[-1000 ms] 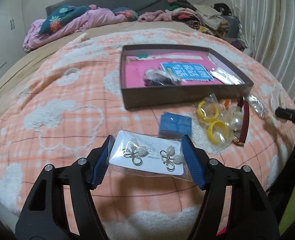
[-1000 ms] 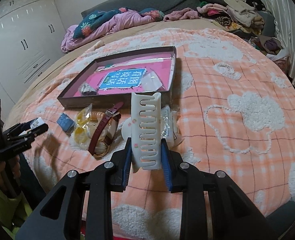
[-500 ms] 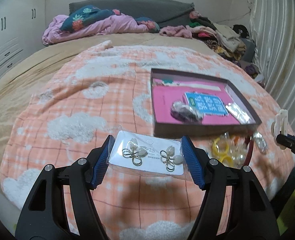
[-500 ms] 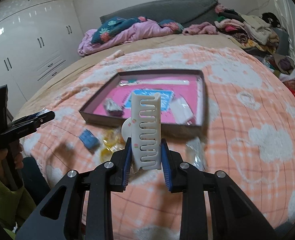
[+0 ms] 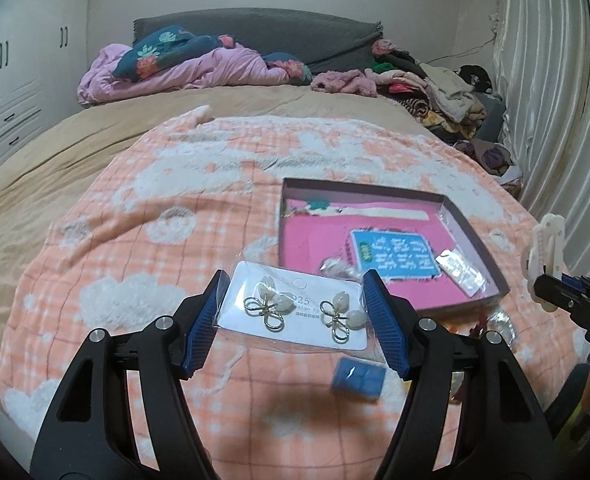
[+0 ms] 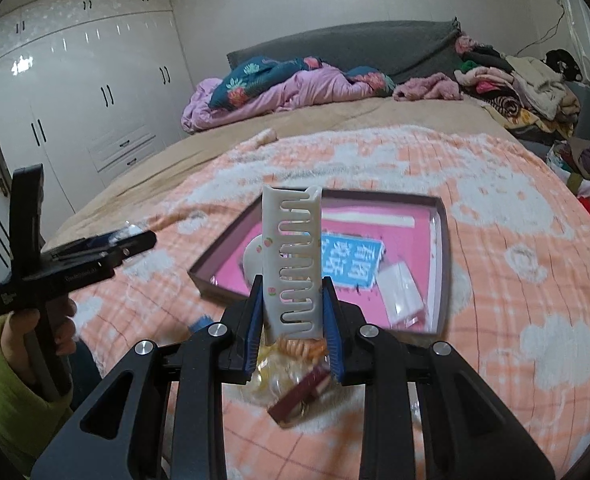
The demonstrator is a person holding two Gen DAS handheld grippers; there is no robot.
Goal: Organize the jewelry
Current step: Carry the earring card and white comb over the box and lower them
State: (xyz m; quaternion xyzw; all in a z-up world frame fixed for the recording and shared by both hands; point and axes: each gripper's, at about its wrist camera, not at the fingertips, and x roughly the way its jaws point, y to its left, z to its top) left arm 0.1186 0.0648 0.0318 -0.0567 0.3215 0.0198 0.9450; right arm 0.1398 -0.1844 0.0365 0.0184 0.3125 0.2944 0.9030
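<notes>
Both of my grippers have risen above the bed since a second ago: left gripper clamps the earring card near the pink box, right gripper clamps the white hair claw, hiding part of the box.

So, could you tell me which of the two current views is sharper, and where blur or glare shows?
Left wrist view: sharp; the earring card reads crisply. Right wrist view: the tray and blanket are motion-smeared, the hair claw stays sharp, and the wardrobe doors show glare. Both have fisheye bending.
</notes>
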